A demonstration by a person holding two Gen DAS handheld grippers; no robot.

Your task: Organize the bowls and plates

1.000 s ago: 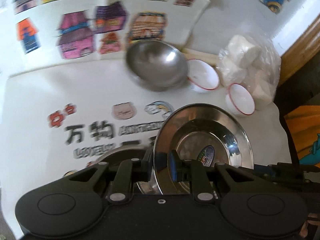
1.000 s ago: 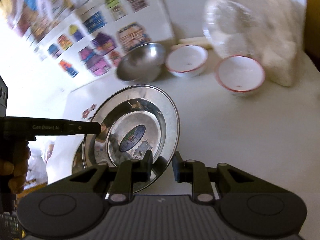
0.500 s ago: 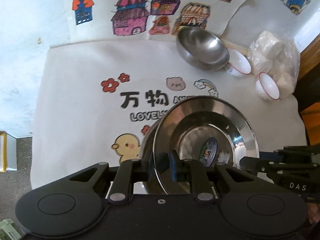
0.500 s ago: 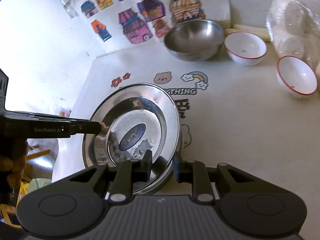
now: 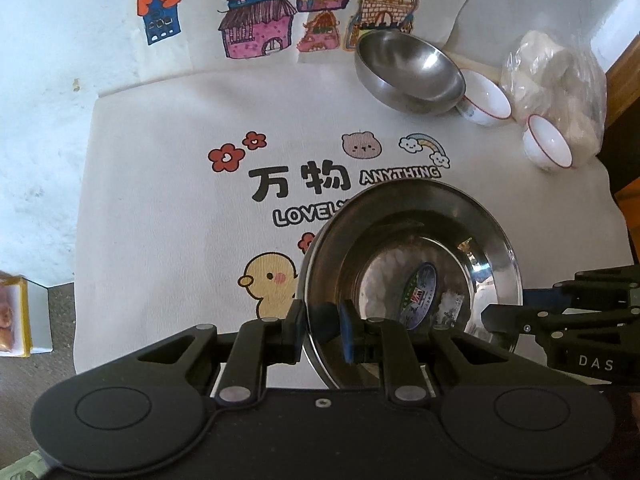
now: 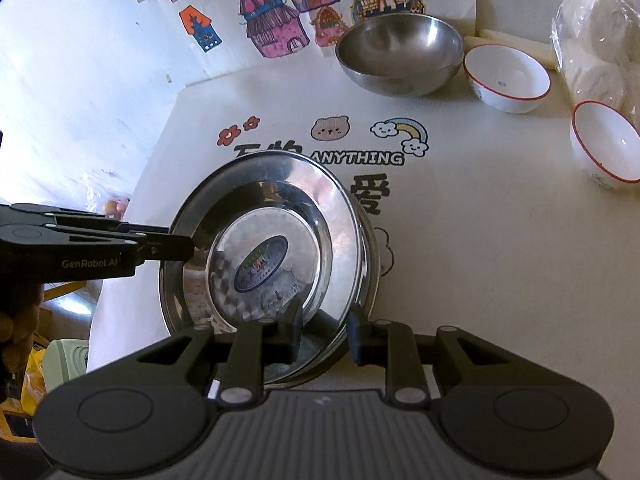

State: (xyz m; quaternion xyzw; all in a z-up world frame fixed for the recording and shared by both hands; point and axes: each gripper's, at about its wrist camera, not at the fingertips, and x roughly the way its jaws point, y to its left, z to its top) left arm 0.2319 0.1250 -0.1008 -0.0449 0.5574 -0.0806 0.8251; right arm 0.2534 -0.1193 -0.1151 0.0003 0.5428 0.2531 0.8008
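In the left wrist view, the left gripper (image 5: 324, 330) sits at the lower middle of the frame, and its fingers close narrowly on the near rim of the steel plate (image 5: 412, 264). The plate stands tilted, with its hollow face toward the right of the frame and its far edge reaching toward the upper right. A plate is round, so it has no long axis; what matters is this tilt. The right gripper (image 5: 486, 314) comes in from the right edge and meets the plate's right rim. The steel bowl (image 5: 410, 72) and two white bowls (image 5: 484, 98) (image 5: 548, 146) lie well apart, at the upper right.

In the right wrist view, the right gripper (image 6: 324, 334) is partly open around the near rim of the plate (image 6: 272, 248); I cannot tell if it presses. Under this plate a second rim (image 6: 370, 264) shows, so I judge that it is being set on a stack. The left gripper (image 6: 188, 246) holds the left rim.
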